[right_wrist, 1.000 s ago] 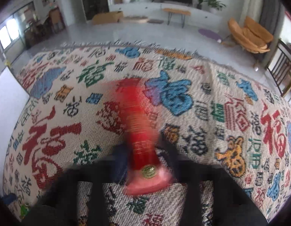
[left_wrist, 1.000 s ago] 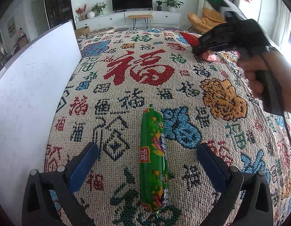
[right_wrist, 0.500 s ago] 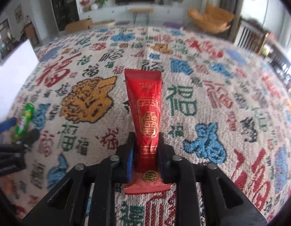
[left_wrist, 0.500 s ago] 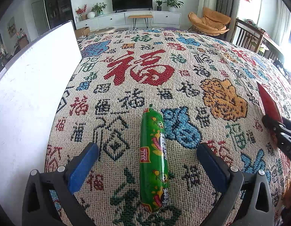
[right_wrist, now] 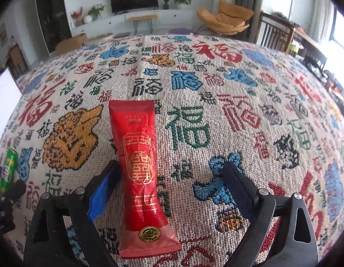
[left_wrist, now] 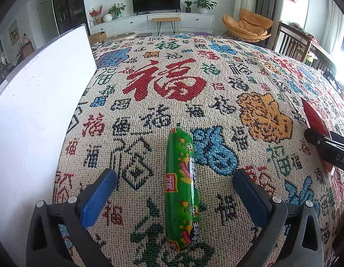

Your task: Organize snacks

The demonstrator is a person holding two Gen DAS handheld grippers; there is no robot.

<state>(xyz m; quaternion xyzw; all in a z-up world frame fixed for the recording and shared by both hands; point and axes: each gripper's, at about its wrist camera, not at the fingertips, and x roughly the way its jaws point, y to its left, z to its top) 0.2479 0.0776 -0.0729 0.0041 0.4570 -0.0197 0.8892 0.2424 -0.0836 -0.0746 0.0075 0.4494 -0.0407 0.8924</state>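
Note:
A green sausage stick (left_wrist: 182, 189) lies lengthwise on the patterned cloth between the fingers of my left gripper (left_wrist: 175, 193), which is open and not touching it. A red snack packet (right_wrist: 141, 173) lies flat on the cloth inside my right gripper (right_wrist: 174, 191), which is open, with the packet close to its left finger. The green sausage also shows at the far left of the right wrist view (right_wrist: 8, 169). The red packet's tip (left_wrist: 314, 118) and the right gripper's body show at the right edge of the left wrist view.
A tall white board (left_wrist: 38, 102) stands along the left side of the cloth. The patterned cloth (left_wrist: 172, 84) covers the whole surface. Chairs (right_wrist: 225, 20) and a TV cabinet stand beyond the far edge.
My right gripper swung from the far middle to the right side with the red packet, set it on the cloth and opened. The left gripper and green sausage have not moved.

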